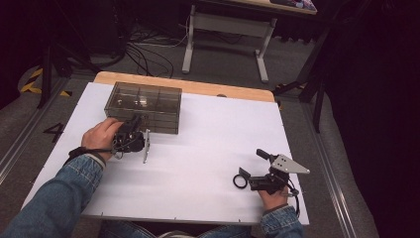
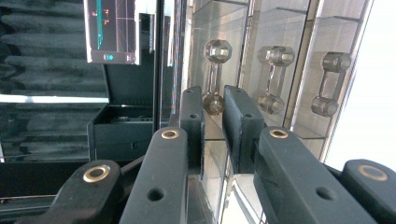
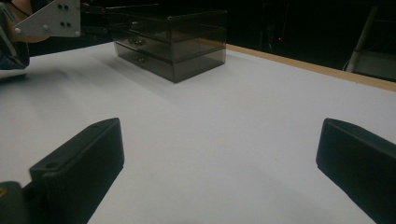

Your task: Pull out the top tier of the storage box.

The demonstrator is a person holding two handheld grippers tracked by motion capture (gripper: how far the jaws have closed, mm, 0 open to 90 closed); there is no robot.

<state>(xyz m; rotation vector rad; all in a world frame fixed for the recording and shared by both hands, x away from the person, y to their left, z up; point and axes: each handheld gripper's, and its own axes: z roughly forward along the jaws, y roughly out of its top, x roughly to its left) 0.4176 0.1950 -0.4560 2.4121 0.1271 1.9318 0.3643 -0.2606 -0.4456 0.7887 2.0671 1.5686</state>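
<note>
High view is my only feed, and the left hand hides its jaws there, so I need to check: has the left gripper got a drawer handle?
Observer: Yes. In the left gripper view, the left gripper has its jaws closed on one end knob of a clear drawer handle.
Operator: Which handle?
Observer: The end one of three in a row.
Operator: And the right jaws?
Observer: The right gripper is wide open, with bare white table between its jaws, and it is aimed towards the drawer box.

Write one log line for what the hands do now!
left gripper: shut on drawer handle | right gripper: open, above table | drawer box: shut
</note>
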